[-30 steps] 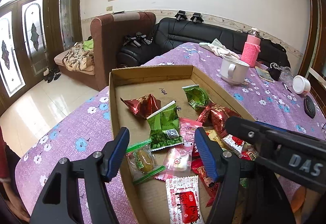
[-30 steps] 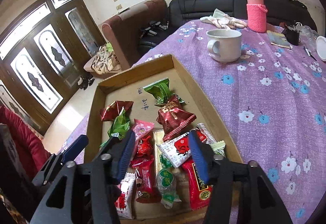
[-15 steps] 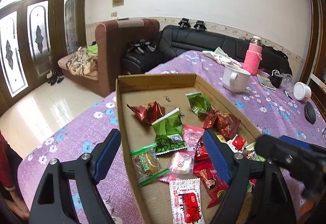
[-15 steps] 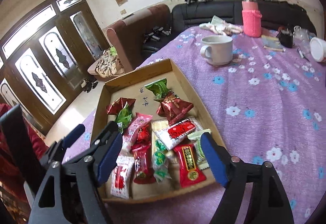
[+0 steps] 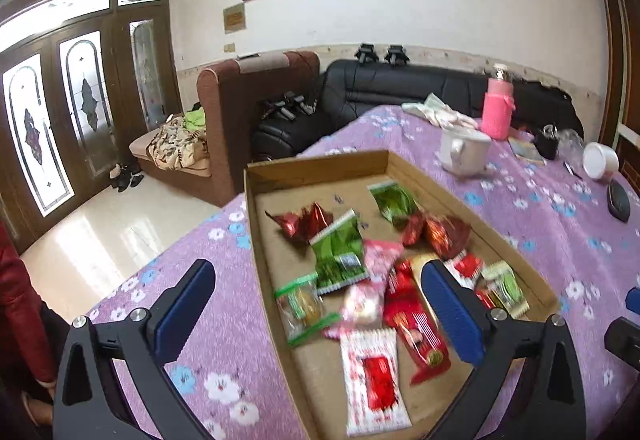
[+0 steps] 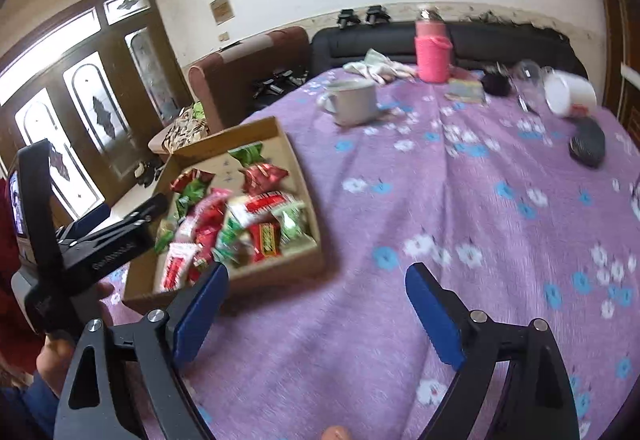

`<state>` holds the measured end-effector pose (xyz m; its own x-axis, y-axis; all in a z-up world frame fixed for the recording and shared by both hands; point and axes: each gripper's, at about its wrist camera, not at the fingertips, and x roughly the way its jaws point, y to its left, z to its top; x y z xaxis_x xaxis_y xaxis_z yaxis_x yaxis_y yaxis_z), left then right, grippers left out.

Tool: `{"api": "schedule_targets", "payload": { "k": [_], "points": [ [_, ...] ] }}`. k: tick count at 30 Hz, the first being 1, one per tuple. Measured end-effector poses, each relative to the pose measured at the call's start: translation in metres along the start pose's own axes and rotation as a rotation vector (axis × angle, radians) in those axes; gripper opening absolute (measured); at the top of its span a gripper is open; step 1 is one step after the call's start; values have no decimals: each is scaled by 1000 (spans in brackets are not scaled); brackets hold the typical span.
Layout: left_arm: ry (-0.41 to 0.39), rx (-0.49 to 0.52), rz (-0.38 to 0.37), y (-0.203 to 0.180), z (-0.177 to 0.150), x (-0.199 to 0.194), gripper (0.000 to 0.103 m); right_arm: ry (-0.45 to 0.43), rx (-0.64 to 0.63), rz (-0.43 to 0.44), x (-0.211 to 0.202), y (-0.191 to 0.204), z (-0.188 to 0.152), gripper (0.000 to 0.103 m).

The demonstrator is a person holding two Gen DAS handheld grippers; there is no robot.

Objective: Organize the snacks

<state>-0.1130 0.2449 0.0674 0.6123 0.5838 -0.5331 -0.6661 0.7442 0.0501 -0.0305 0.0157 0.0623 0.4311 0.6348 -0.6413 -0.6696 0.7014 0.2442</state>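
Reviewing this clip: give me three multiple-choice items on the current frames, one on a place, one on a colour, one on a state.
1. Where do the snacks lie?
A. in the cardboard tray
B. on the sofa
C. in the mug

2. What colour is the bottle's sleeve?
A. blue
B. pink
C. yellow

3. What is between the right tool's pads?
A. a snack
B. the mug
C. nothing

Answers: 1 A, packets fill the cardboard tray. 2 B, the sleeve is plainly pink. 3 C, the right tool is opening over bare tablecloth.
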Motion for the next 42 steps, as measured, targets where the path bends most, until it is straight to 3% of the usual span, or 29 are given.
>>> {"api": "schedule_targets", "payload": {
  "k": [4,7,12,15,20,23,42],
  "points": [
    [12,12,-14,-3,-2,-8,103,-21,6,-5,-4,-7,0,95],
    [0,38,-5,-6,-1,-14,103,-63,-11,-12,-11,-4,-2,103],
    [9,112,42,-22,2,-19,103,-107,-30,-12,-17,2,-4,103],
    [17,112,40,-25,0,-23,103,-122,-34,-11,-17,3,-5,103],
    [-19,151,119,-27,-2,-30,103,-201,-100,8,-25,13,-10,103],
    [-16,146,120,-24,-2,-30,103,-217,-134,-3,-26,18,-12,103],
    [24,122,158,-13,-6,-22,103,-109,-155,35,-7,22,-16,103]
  ]
}}
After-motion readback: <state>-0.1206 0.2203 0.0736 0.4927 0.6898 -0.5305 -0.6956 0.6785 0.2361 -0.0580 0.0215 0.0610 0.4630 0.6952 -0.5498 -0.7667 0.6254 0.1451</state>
